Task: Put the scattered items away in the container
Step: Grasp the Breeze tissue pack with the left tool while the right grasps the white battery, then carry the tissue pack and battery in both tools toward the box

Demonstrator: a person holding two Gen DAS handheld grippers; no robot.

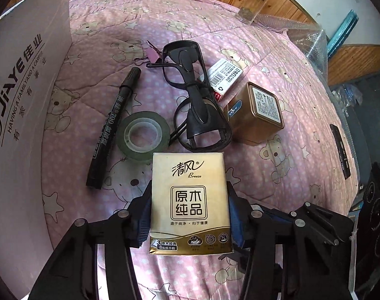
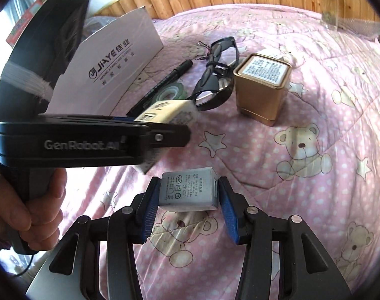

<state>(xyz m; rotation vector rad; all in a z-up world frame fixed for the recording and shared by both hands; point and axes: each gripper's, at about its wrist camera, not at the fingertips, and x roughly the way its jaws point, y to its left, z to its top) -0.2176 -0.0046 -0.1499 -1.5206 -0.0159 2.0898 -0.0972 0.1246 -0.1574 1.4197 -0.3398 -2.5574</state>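
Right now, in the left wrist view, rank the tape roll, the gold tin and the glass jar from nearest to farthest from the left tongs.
1. Tape roll, just ahead of the left tongs, slightly left.
2. Gold tin, farther ahead, to the right.
3. Glass jar, far right edge of the bed.

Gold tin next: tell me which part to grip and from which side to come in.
Grip the gold tin across two opposite flat side walls, about mid-height, coming down from above. It appears to stand upright on the quilt, labelled face up, so the walls give parallel surfaces. Its right and near sides look open; the glasses crowd its left, so I would turn the fingers to avoid them.
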